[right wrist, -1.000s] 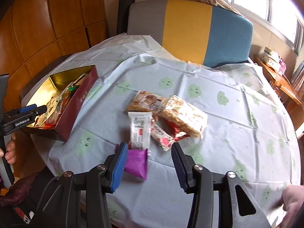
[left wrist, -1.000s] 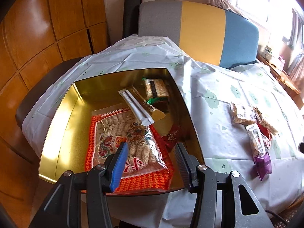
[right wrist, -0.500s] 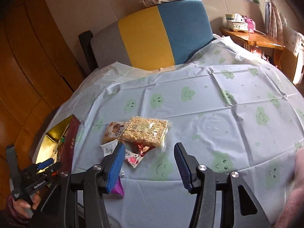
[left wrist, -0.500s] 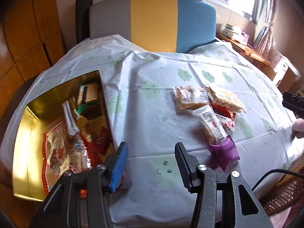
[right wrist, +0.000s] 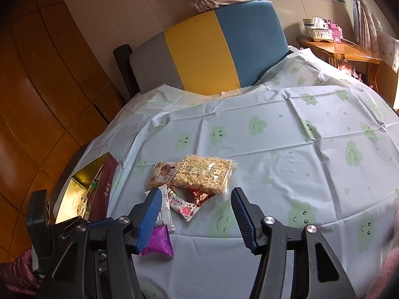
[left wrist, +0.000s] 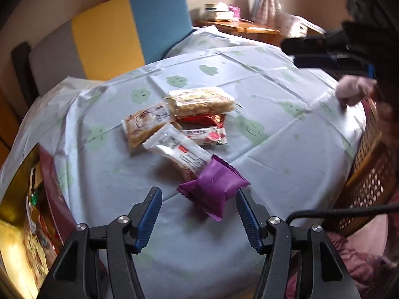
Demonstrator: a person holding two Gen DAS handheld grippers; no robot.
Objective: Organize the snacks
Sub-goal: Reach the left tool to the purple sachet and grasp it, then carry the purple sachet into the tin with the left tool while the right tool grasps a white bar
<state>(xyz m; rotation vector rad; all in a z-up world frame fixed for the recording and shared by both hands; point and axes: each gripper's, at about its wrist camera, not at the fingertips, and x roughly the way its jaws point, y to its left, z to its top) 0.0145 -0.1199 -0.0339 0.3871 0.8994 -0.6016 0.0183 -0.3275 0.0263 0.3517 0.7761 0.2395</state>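
Observation:
A small pile of snack packets lies mid-table on the cloud-print cloth (right wrist: 286, 134). It holds a purple packet (left wrist: 214, 186), a white one (left wrist: 179, 152), an orange-brown one (left wrist: 146, 124), a clear rice-puff pack (left wrist: 202, 101) and two red ones. My left gripper (left wrist: 198, 196) hovers just short of the purple packet; its jaws are opening and the pads touch nothing. My right gripper (right wrist: 195, 195) hangs above the pile's near side, its jaws also opening with nothing between them. The gold-lined box (left wrist: 15, 224) with several snacks inside sits at the table's left edge.
A grey, yellow and blue chair back (right wrist: 207, 47) stands behind the table. A wooden side table (right wrist: 339, 49) with boxes is at the far right. A wicker chair (left wrist: 366, 174) and a person's hand (left wrist: 354, 92) are at the table's right edge. Wooden cabinets (right wrist: 37, 74) line the left.
My left gripper swung right, from over the gold box to the snack pile, and its jaws spread wider. My right gripper drew back from the pile, rolled, and opened wider.

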